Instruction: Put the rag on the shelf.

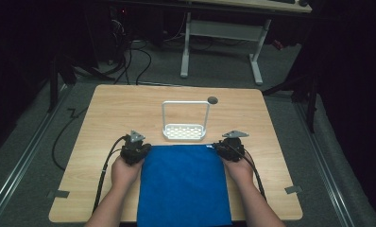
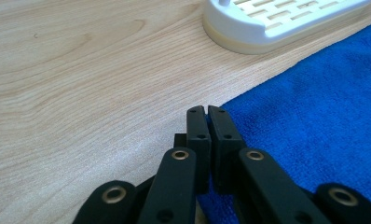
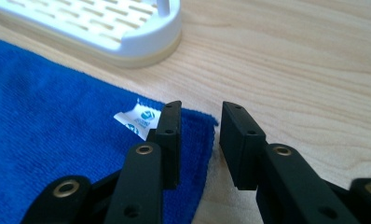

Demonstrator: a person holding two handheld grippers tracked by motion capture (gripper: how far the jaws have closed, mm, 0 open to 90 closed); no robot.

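A blue cloth (image 1: 183,184) lies flat on the wooden table (image 1: 115,109) and hangs over its near edge. My left gripper (image 1: 145,147) rests at the cloth's far left corner. In the left gripper view the left gripper (image 2: 207,109) has its jaws pressed together right on that corner of the cloth (image 2: 314,116). My right gripper (image 1: 219,147) sits at the far right corner. In the right gripper view the right gripper (image 3: 200,109) is open, one jaw over the cloth (image 3: 58,130) by its white label (image 3: 139,117), the other over bare wood.
A white slotted rack (image 1: 184,132) with a tall wire handle stands just beyond the cloth's far edge, close to both grippers. A dark round hole (image 1: 212,100) sits in the table behind it. A white desk frame (image 1: 221,33) stands on the floor beyond.
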